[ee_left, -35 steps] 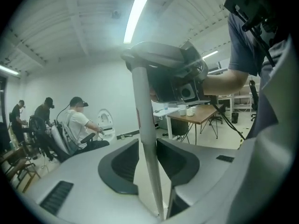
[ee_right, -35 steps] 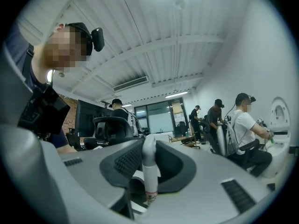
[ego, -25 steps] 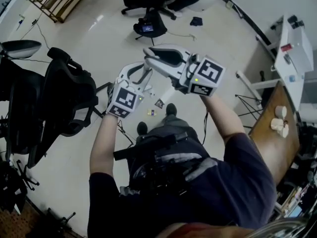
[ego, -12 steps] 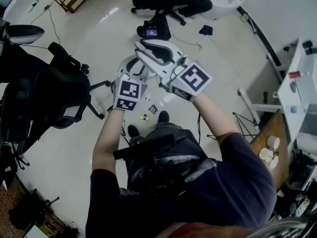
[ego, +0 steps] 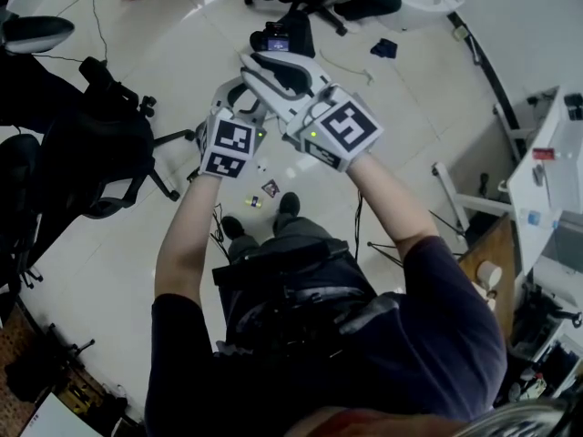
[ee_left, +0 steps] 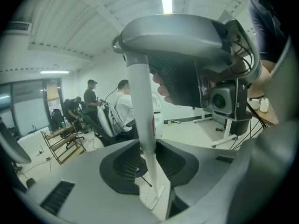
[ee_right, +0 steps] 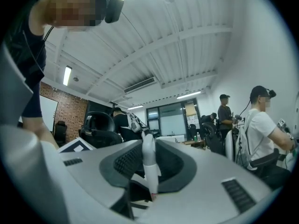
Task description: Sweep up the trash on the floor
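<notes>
- The left gripper (ee_left: 149, 168) has its jaws closed part-way onto a white handle (ee_left: 140, 101), which runs up between the ribbed pads (ee_left: 125, 164).
- The right gripper (ee_right: 148, 168) has the same handle (ee_right: 148, 155), near its rounded top end, between its jaws, which stand at a middling gap. In the left gripper view it sits higher on the handle than the left gripper.
- In the head view both grippers are held close together, upper centre of the frame, above the floor (ego: 109, 244).
- No view shows the sweeping end of the tool, so I cannot tell whether it touches the floor.
- The trash lies at the centre of the head view, just in front of the person's shoes (ego: 288, 204): a small dark square scrap (ego: 271, 188) and, beside it, a small yellowish piece (ego: 253, 202).
- A dark thing (ego: 384, 48) lies on the floor at the upper right; whether it is trash is unclear.
- My judgement: the tool is in hand, but the sweeping itself looks barely begun. The bits lie loose and ungathered.
- What is left: gathering the scrap and the piece and picking them up. No dustpan shows in any view.
- An office chair (ego: 100, 144) stands at the left, apart from the trash.
</notes>
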### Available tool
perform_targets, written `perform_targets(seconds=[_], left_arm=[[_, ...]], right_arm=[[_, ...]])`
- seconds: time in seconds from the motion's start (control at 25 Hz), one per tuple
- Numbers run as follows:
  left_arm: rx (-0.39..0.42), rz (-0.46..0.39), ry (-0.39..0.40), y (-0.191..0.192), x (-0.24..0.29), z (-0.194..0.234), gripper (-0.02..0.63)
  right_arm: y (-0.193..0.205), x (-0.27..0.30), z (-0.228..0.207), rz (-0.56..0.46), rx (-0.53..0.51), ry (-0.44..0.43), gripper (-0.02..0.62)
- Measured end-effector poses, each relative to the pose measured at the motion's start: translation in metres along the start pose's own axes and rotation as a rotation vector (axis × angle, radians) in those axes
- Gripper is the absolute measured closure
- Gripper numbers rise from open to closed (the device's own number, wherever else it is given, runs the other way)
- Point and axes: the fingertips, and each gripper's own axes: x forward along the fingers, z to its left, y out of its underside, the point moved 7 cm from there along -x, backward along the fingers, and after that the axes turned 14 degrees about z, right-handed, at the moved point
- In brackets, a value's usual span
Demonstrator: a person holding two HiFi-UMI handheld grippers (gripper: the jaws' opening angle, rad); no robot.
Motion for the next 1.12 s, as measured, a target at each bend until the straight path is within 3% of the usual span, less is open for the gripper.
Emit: perform_targets(seconds=[0.24, 0.68, 0.92, 1.12], left_arm=[[0.093, 0.061, -0.001, 0.024, 0.021, 0.011, 0.5], [0.025, 0.135, 0.039, 0.102, 0.041, 0.02, 0.503], [0.077, 0.274, 0.108, 0.146, 0.064, 0.007, 0.503], [0.056, 0.264, 0.124, 0.161, 0.071, 0.0, 0.505]], right_arm=[[0.03, 0.01, -0.009, 0.071, 0.025, 0.02, 0.492], [0.093, 0.044, 0.023, 0.24, -0.027, 0.028, 0.494], [0.139, 0.06, 0.037, 0.382, -0.09, 0.015, 0.494], [0.154, 0.063, 0.04, 0.389, -0.057, 0.024, 0.494]])
